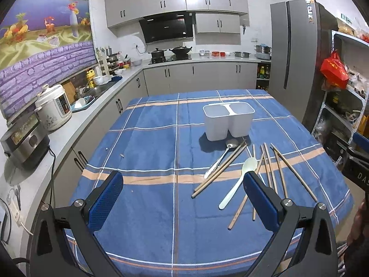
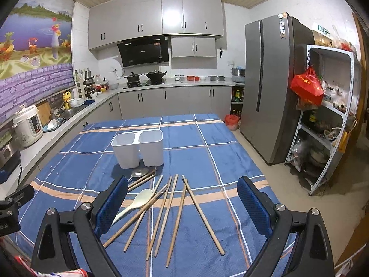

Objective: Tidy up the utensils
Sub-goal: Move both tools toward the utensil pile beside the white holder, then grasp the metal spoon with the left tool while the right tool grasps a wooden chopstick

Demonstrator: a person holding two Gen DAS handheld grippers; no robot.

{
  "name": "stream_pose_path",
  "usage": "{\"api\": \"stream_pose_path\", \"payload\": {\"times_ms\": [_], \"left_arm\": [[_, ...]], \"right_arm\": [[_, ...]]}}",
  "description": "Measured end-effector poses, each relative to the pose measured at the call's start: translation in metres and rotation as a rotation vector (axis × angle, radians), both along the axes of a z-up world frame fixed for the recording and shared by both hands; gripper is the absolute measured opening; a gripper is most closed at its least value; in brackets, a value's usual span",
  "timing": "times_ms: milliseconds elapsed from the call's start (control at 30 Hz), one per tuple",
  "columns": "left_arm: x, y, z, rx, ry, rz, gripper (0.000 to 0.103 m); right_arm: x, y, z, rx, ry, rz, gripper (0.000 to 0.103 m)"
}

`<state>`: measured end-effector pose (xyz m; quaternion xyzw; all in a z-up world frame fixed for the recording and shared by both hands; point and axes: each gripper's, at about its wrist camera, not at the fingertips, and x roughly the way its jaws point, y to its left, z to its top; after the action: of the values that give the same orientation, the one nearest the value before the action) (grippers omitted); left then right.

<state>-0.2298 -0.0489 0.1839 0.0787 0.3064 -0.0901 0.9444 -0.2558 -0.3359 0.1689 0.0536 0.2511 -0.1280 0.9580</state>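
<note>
Left tongs [image 1: 183, 190] gape wide, empty, above the blue plaid worktop [image 1: 150, 138]. White two-compartment holder [image 1: 228, 121] stands upright mid-worktop, both compartments empty. Just in front of the holder: metal spoon [image 1: 221, 158], then white plastic spoon [image 1: 239, 181], then scattered wooden chopsticks [image 2: 175, 217], some crossing. Right tongs [image 2: 182, 204] gape wide over the chopsticks, holding nothing.

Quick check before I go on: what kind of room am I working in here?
A home kitchen, most likely. A stove with pots sits under a range hood, a tall fridge stands at the right, and a sink is set into the counter. You are at a table with a blue plaid cloth.
</note>
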Motion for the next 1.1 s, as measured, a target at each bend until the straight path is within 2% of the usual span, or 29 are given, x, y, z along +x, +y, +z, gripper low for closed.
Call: {"api": "stream_pose_path", "payload": {"times_ms": [1100], "left_arm": [[0.026,-0.015,-0.026,0.010,0.119,0.002,0.103]], "right_arm": [[0.012,-0.019,-0.015,0.015,0.029,0.016,0.098]]}}
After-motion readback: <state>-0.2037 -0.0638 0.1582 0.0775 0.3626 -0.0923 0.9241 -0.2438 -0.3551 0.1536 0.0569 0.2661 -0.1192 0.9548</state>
